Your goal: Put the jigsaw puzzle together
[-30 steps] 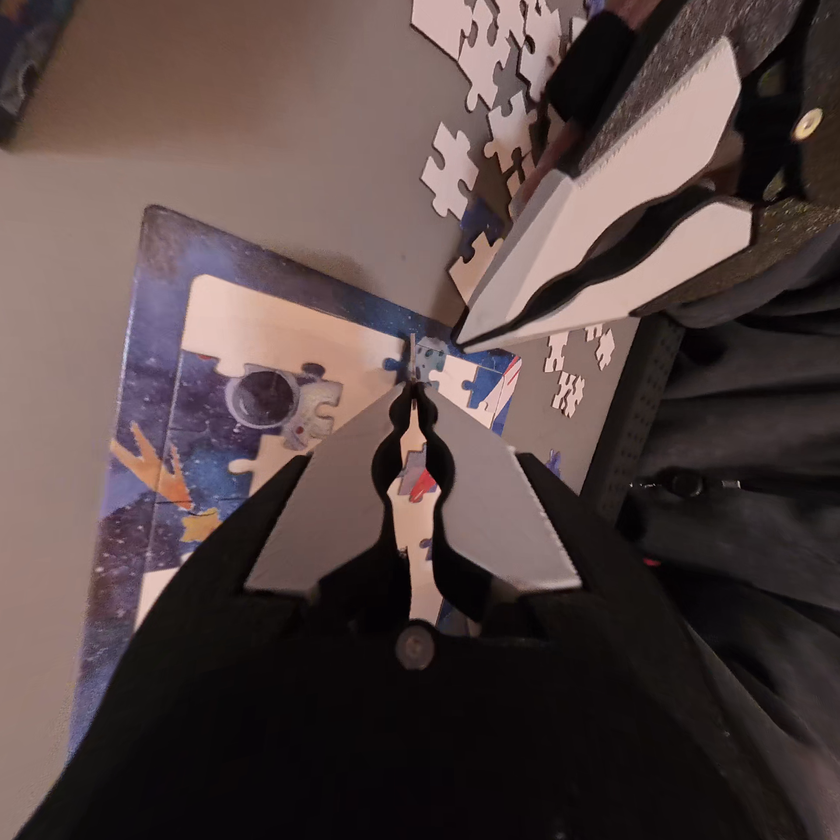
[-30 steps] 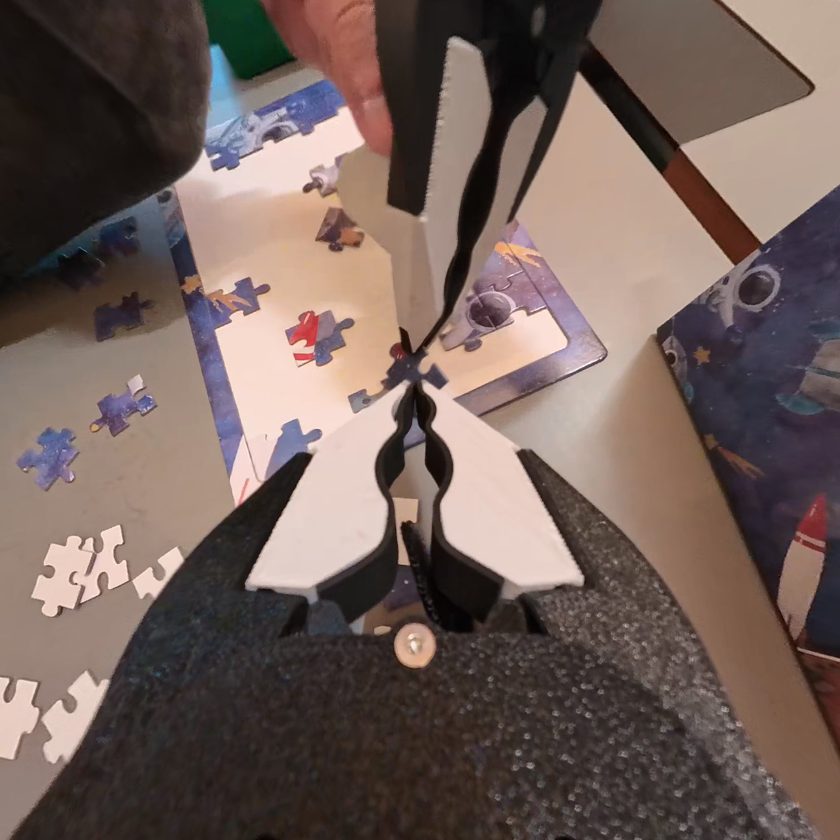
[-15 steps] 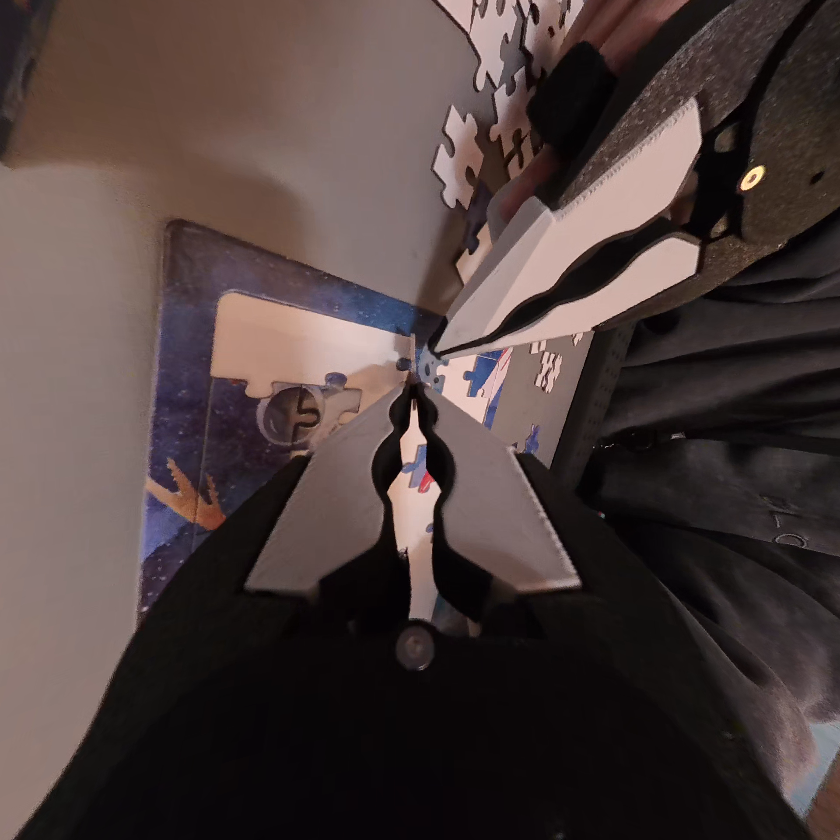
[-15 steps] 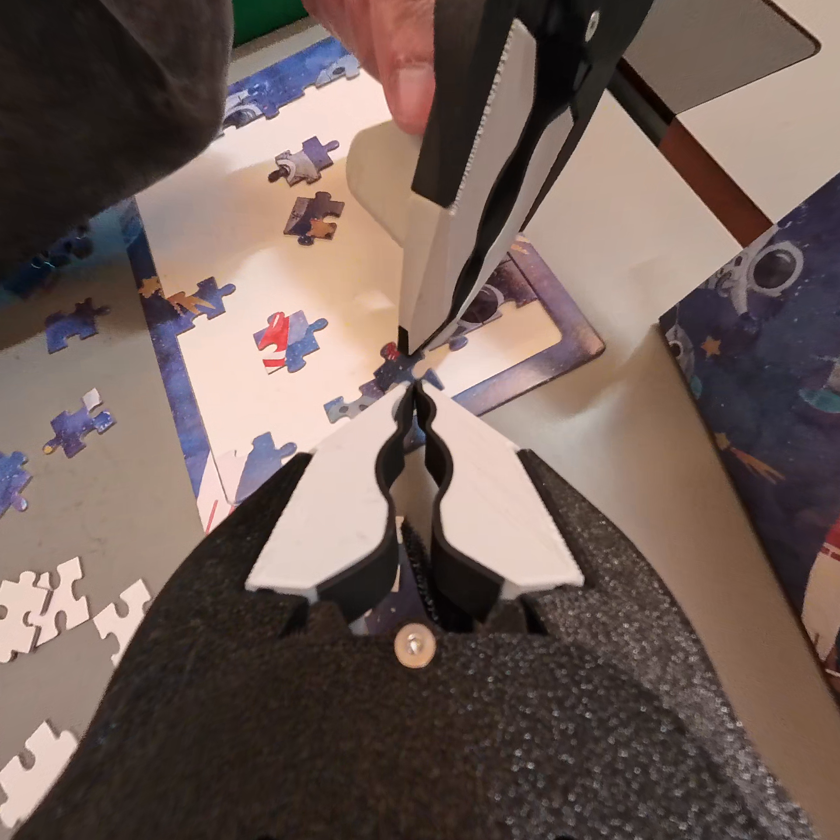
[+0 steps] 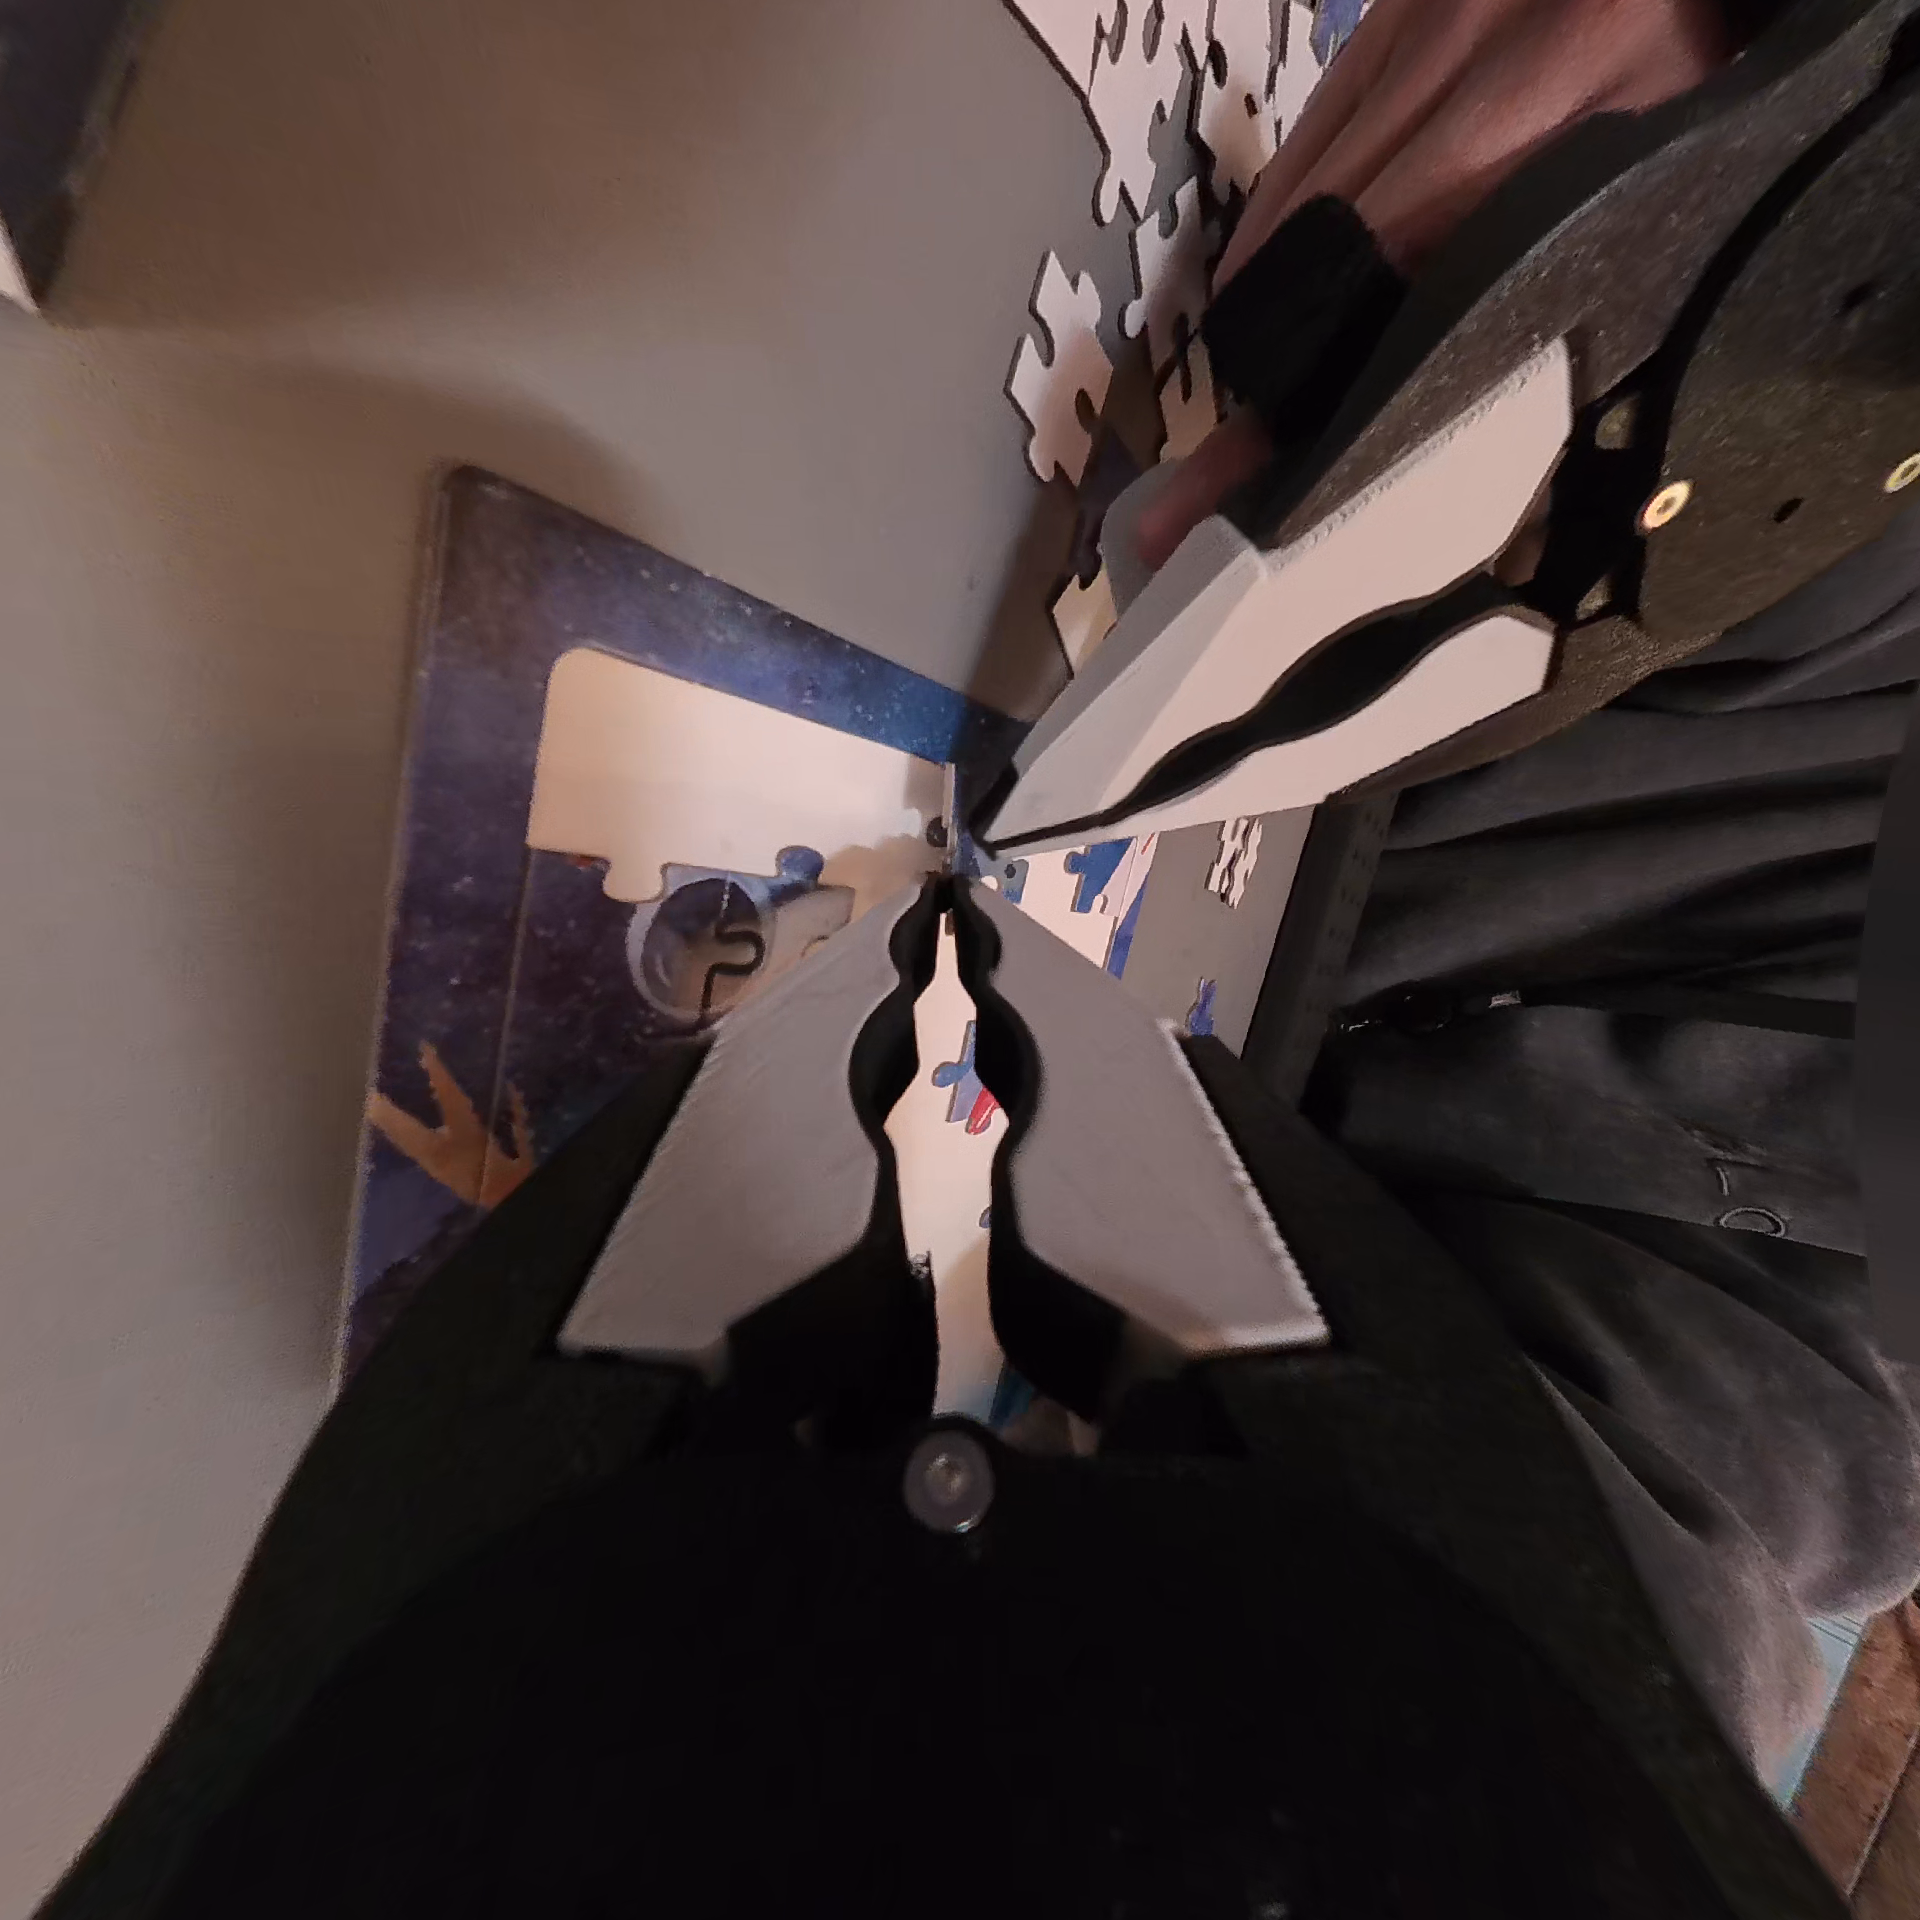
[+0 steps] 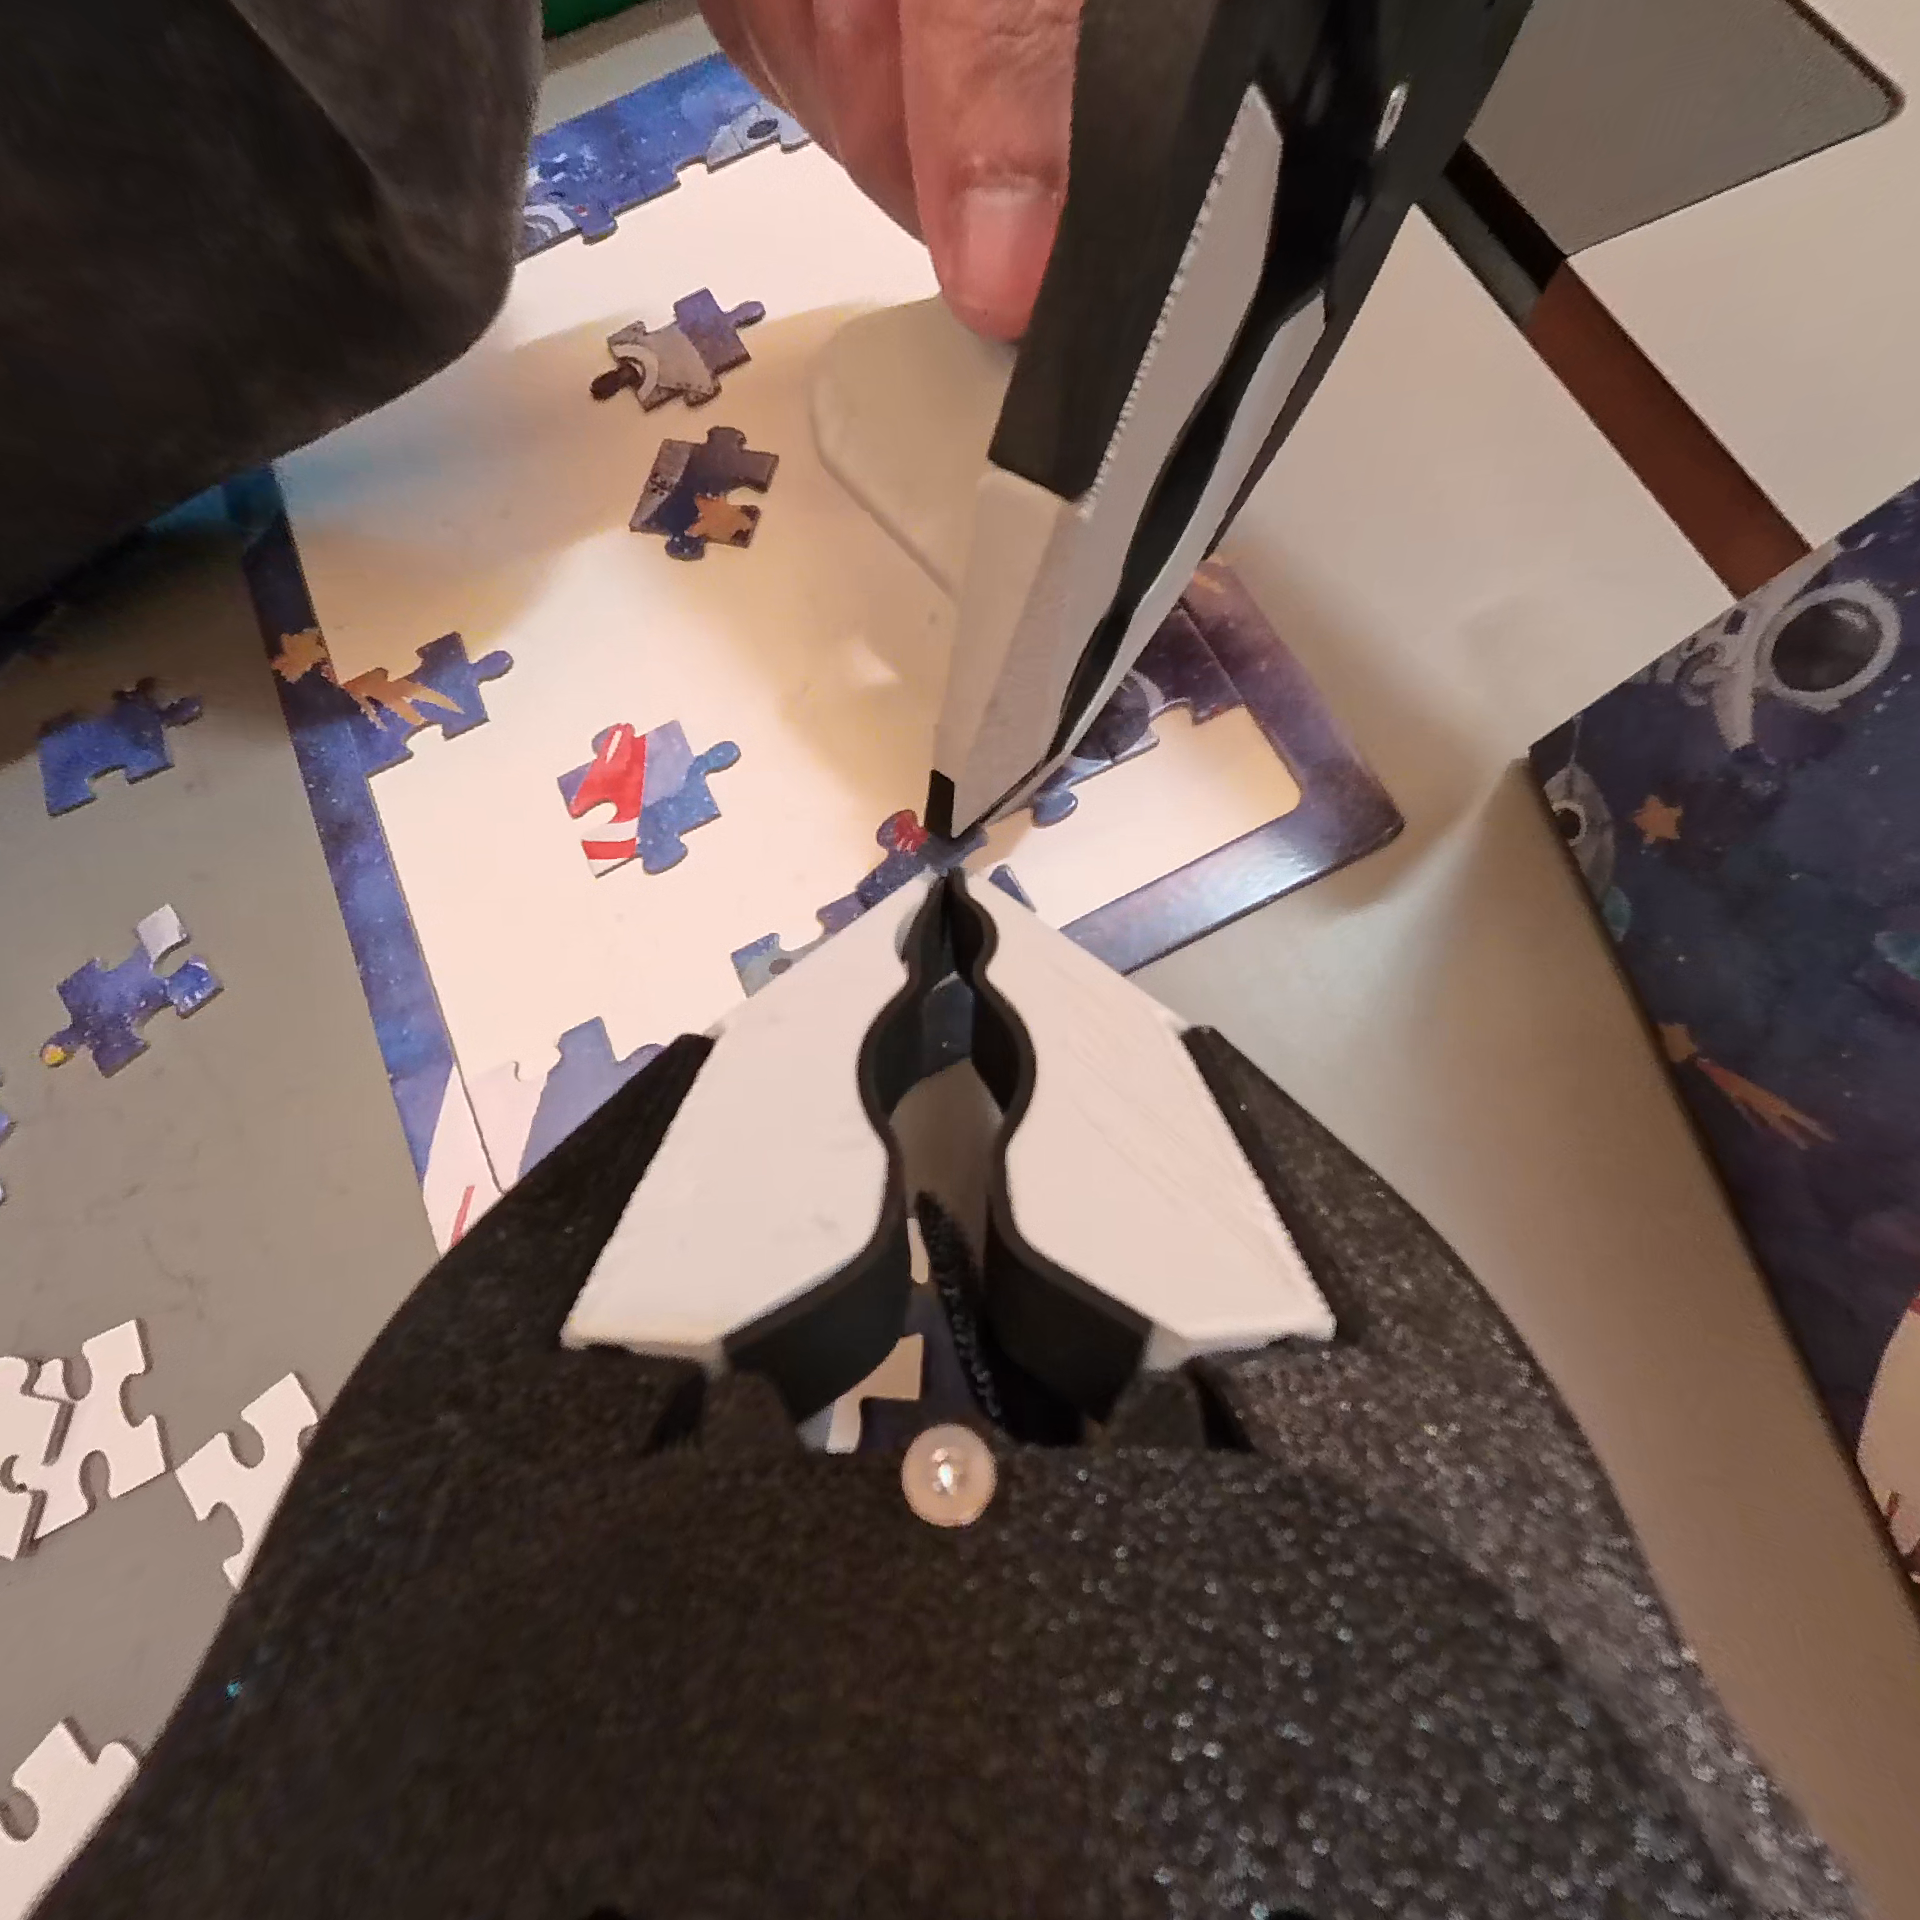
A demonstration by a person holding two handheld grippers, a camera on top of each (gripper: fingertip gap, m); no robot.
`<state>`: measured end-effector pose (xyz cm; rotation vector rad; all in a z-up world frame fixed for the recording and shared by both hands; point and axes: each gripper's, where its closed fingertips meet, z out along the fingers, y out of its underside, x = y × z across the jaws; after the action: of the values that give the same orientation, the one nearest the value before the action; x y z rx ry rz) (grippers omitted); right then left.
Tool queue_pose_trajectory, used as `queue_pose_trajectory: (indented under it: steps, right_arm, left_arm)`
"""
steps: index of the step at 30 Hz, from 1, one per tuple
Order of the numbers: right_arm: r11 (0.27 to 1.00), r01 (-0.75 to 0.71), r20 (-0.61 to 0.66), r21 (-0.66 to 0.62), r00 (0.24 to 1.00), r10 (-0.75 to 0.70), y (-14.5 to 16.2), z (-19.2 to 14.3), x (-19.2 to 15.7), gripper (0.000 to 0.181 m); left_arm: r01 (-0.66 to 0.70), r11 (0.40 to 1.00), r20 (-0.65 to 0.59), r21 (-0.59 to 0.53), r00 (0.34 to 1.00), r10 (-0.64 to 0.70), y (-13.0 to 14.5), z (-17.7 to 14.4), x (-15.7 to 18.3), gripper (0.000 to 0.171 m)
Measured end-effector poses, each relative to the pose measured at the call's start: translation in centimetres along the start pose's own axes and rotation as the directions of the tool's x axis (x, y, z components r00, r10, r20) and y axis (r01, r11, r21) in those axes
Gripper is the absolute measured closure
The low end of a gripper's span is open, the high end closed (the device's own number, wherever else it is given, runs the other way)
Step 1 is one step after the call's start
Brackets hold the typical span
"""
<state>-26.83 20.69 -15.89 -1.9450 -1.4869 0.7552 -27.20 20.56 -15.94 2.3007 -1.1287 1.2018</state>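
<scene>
The puzzle board (image 6: 1247, 883) has a dark blue starry frame and a cream inside; it also shows in the left wrist view (image 5: 468, 727). Joined pieces with an astronaut helmet (image 5: 717, 945) sit in its corner. A small blue puzzle piece (image 6: 904, 847) is held just above the board, near that corner. My right gripper (image 6: 948, 883) is shut on its near edge. My left gripper (image 6: 961, 821) comes down from above, shut on the same piece. In the left wrist view the left gripper (image 5: 948, 888) shows the piece (image 5: 975, 860) edge-on, tip to tip with the right gripper (image 5: 987, 836).
Loose pieces lie on the board: a red-and-white one (image 6: 644, 795) and two dark ones (image 6: 717, 494). More blue pieces (image 6: 130, 997) and face-down white pieces (image 6: 83, 1434) lie on the grey table at left. A picture box lid (image 6: 1766, 883) stands at right. A hand (image 6: 966, 156) holds the left gripper. Both grippers' tips are close together, under 4 cm apart.
Both grippers stay shut on the piece and have moved with it lower and closer to the board. The left gripper now stands steeper above the right one.
</scene>
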Motion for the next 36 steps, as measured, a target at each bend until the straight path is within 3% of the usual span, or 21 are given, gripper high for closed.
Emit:
queue_pose_trajectory:
  steps: [18, 21, 30, 36]
  right_arm:
    - [0.998, 0.002, 0.021, -0.055, 1.000, -0.001, 0.6, 0.5, -0.2, 0.181]
    - [0.994, 0.061, 0.029, -0.092, 0.998, -0.059, 0.9, 0.0, -0.8, 0.181]
    - [0.998, 0.048, -0.020, -0.049, 0.999, -0.049, -0.1, 0.3, 0.0, 0.181]
    - [0.992, 0.071, -0.020, -0.102, 0.997, -0.074, 0.9, 1.3, -0.2, 0.181]
  left_arm:
    - [0.009, 0.998, 0.104, -0.057, 0.995, -0.003, 0.0, 0.3, -1.1, 0.167]
    - [0.002, 0.998, 0.133, -0.059, 0.991, 0.006, -0.1, 0.2, -1.2, 0.167]
    - [-0.010, 0.999, 0.194, -0.045, 0.981, 0.018, 0.1, 0.0, -0.9, 0.155]
    - [-0.017, 1.000, 0.218, 0.026, 0.976, 0.011, -0.2, -0.7, -1.0, 0.149]
